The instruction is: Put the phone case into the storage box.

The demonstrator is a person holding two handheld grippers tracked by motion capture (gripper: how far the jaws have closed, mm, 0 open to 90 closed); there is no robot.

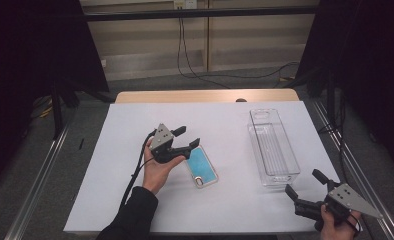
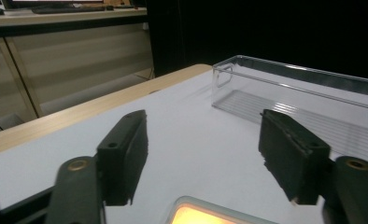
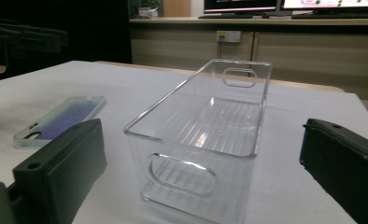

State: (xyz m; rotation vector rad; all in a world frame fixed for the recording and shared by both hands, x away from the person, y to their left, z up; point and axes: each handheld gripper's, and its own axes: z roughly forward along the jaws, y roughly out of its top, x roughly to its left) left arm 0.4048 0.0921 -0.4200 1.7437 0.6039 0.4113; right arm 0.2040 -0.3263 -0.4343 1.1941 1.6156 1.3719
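Black jaws of my left gripper (image 1: 187, 138) stand apart, hovering just over the far end of the phone case (image 1: 202, 166), which lies flat on the white table cover (image 1: 120, 165). Its long axis runs from the jaws back toward me, angled slightly right. My left hand (image 1: 157, 170) is clearly the nearer one. My right gripper (image 1: 303, 186), jaws also apart, sits just beside the near end of the bin (image 1: 273, 146). That case looks thin, blue-backed with a clear glossy rim; the bin is clear hard plastic, long, ribbed inside, with handle cutouts.
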